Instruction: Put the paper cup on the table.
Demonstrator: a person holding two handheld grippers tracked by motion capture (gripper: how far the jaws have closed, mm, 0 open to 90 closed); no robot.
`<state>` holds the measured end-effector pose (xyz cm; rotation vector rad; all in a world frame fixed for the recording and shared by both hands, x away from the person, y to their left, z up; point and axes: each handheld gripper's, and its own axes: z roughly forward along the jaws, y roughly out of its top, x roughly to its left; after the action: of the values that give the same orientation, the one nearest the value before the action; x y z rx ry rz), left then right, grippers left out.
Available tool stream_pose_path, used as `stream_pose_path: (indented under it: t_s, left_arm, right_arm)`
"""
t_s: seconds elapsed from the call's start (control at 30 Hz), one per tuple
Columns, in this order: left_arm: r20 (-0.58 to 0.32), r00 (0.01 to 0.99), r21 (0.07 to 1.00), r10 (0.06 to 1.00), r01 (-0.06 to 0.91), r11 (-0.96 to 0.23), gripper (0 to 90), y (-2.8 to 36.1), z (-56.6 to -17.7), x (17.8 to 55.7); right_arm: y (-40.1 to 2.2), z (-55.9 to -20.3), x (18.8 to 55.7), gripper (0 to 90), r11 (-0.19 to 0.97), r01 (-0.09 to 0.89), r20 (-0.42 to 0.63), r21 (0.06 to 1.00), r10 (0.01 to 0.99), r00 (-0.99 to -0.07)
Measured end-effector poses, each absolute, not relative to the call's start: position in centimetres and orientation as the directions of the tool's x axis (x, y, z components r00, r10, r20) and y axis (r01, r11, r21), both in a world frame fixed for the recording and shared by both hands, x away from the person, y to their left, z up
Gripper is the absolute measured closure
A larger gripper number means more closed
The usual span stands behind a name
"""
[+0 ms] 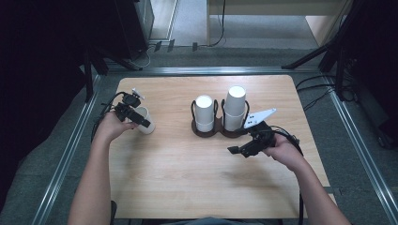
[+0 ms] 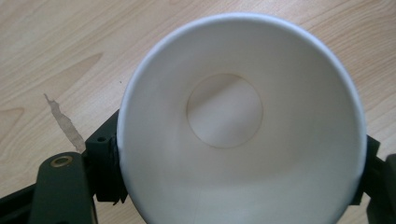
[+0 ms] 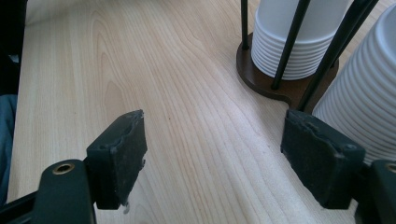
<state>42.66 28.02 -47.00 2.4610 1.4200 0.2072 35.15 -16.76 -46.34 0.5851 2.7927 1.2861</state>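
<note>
Our left claw (image 2: 238, 186) brackets the white paper cup (image 2: 240, 126), seemingly just touching its sides; our right claw (image 3: 229, 158) gapes empty over the counter (image 3: 187, 116).

Lighting's pretty even on the desk (image 1: 187, 168) in the high view, soft overhead light with only faint shadows under the forearms, but everything past the desk edges at 9 and 3 o'clock drops off to near black. The left gripper view is sharp on the paper cup (image 2: 240, 121), bright white with no real glare, slightly shaded at 6 o'clock. The right gripper view's wood grain is crisp, jaws a touch soft.
</note>
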Motion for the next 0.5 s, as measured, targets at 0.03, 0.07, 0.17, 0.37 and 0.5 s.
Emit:
stream_pose_path:
  t_s: [0.03,0.07,0.17,0.37,0.5]
  left_arm:
    - [-0.023,0.507,0.317,0.862,0.821,-0.475,19.4,28.00,-46.99,42.69]
    - [-0.024,0.509,0.322,0.861,0.819,-0.475,19.3,27.96,-47.00,42.69]
    - [-0.024,0.509,0.319,0.861,0.820,-0.476,18.2,27.83,-47.06,42.70]
    - [-0.040,0.489,0.334,0.871,0.829,-0.450,11.5,27.99,-46.98,42.77]
    - [-0.052,0.497,0.349,0.866,0.821,-0.451,11.1,28.14,-46.75,42.65]
  right_arm:
    - [-16.77,-46.32,35.15,22.9,0.592,0.329,0.143,0.736,0.339,-0.930]
    - [-16.79,-46.30,35.15,22.9,0.592,0.329,0.143,0.736,0.339,-0.930]
    - [-16.83,-46.28,35.13,22.9,0.592,0.333,0.146,0.734,0.341,-0.929]
    - [-16.85,-46.37,35.20,22.9,0.599,0.323,0.135,0.733,0.337,-0.932]
    - [-16.91,-46.39,35.28,22.9,0.597,0.325,0.135,0.734,0.340,-0.931]
